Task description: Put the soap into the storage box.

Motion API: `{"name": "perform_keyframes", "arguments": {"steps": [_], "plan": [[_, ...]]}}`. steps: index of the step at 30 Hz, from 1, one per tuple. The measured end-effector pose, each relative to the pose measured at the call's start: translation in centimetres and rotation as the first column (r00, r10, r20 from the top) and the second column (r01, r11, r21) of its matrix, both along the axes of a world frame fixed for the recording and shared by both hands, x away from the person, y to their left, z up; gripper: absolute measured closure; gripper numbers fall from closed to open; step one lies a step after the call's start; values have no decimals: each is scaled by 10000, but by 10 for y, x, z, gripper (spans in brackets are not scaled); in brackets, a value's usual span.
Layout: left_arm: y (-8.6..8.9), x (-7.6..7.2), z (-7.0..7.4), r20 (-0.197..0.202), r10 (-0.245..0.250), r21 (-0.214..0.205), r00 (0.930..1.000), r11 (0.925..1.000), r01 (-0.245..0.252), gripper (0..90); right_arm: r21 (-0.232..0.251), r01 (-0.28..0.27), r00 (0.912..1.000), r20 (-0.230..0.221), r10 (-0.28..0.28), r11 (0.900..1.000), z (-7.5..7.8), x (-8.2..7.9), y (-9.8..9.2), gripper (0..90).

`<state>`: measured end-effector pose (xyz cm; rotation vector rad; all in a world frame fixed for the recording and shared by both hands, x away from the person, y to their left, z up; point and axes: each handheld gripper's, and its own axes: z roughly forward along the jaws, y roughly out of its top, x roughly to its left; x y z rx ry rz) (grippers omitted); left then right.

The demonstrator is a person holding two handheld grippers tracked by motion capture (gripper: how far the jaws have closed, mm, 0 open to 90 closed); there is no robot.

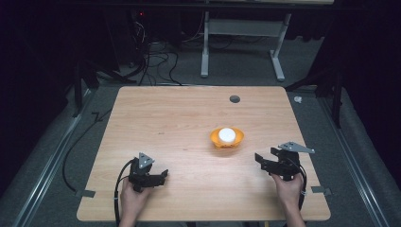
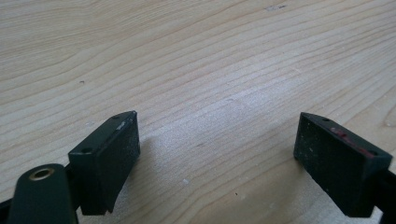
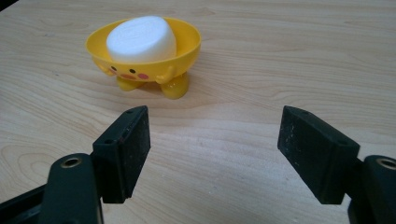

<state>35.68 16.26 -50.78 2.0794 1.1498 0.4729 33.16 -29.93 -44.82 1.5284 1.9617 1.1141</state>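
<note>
A small yellow bowl (image 1: 227,137) with a cartoon face and stubby feet stands right of the table's middle; a white round block (image 1: 227,134) lies in it. In the right gripper view the bowl (image 3: 144,65) and its white block (image 3: 141,39) sit ahead and to the left of the jaws. My right gripper (image 1: 259,161) is open, low over the wood, to the right of and nearer than the bowl, holding nothing. My left gripper (image 1: 165,174) is open near the front left, pointing right, with bare wood between its jaws (image 2: 217,154).
The wooden table (image 1: 179,113) has a dark round grommet (image 1: 234,99) near its far edge. Beyond the table, on the grey floor, stand a white desk frame (image 1: 242,42) and a tangle of cables (image 1: 156,61). Rails run along both sides.
</note>
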Motion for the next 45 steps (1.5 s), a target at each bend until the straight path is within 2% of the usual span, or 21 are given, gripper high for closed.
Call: {"name": "perform_keyframes", "arguments": {"steps": [30,45], "plan": [[0,0,0,2,-30,-8,10000,10000,30,149,-253,182,9988,-457,-194,9995,-31,-7,5,264],[0,0,0,-3,-63,-30,10000,10000,63,149,-802,85,9981,-609,-134,9967,-45,-10,15,265]]}}
